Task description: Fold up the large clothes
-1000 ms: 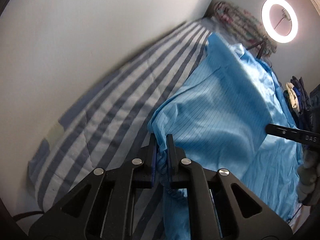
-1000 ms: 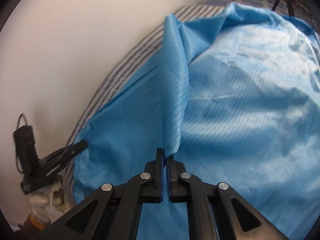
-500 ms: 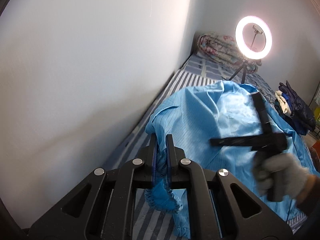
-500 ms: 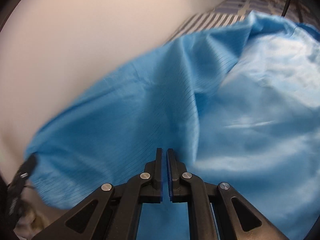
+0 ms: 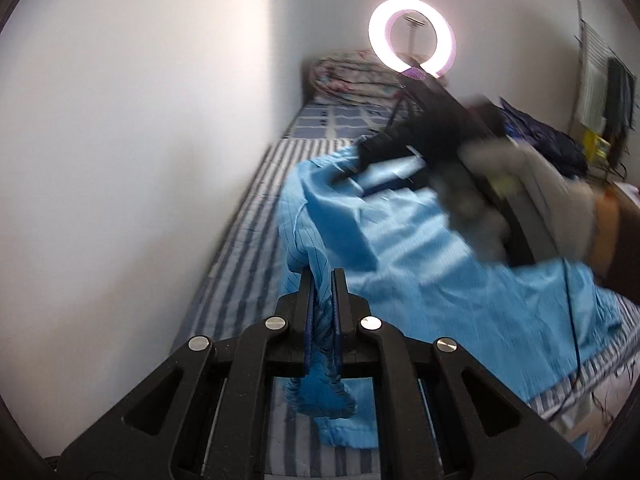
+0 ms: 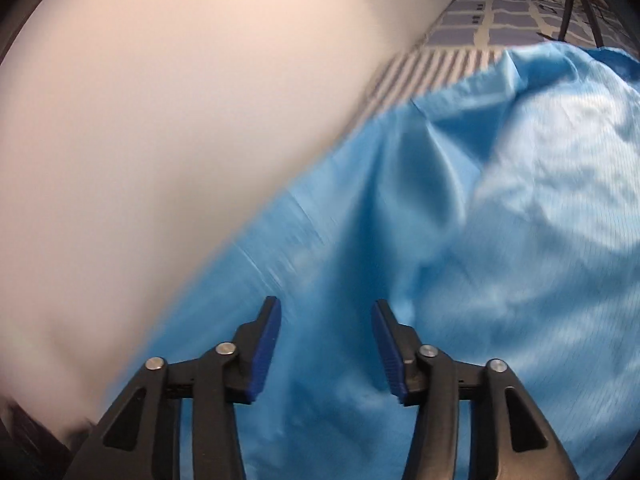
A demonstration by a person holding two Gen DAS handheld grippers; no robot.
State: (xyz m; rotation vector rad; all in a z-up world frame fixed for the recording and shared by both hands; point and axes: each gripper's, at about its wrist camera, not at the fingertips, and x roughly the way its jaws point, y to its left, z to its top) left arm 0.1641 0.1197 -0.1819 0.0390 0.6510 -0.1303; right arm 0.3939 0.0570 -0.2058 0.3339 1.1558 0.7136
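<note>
Folding was only partly under way, as far as these views showed. You had the blue garment (image 5: 460, 280) spread in loose heaps over the striped bed (image 5: 240, 248), with one thickness turned back across the middle and no neat panel yet. Your left gripper (image 5: 322, 280) was clamped tight on a bunched elastic cuff (image 5: 320, 392), which hung in a clump under the pads while the cloth rose from them to a raised ridge. Your right gripper (image 6: 326, 312) was letting go: its jaws were opening, nothing was pinched between them, and only blue fabric lay beneath. In the left view that tool was a blur over the far part of the garment, held by your gloved hand (image 5: 520, 200).

By my judgement, most of the folding was left: sleeves, then halving the body.

As for room, you had the white wall (image 5: 140, 120) hard along one long edge of the bed, so the strip beside the garment there was narrow. A ring light (image 5: 412, 38) and a rolled quilt (image 5: 352, 76) stood at the far end; a cable (image 5: 572, 320) crossed the near corner.
</note>
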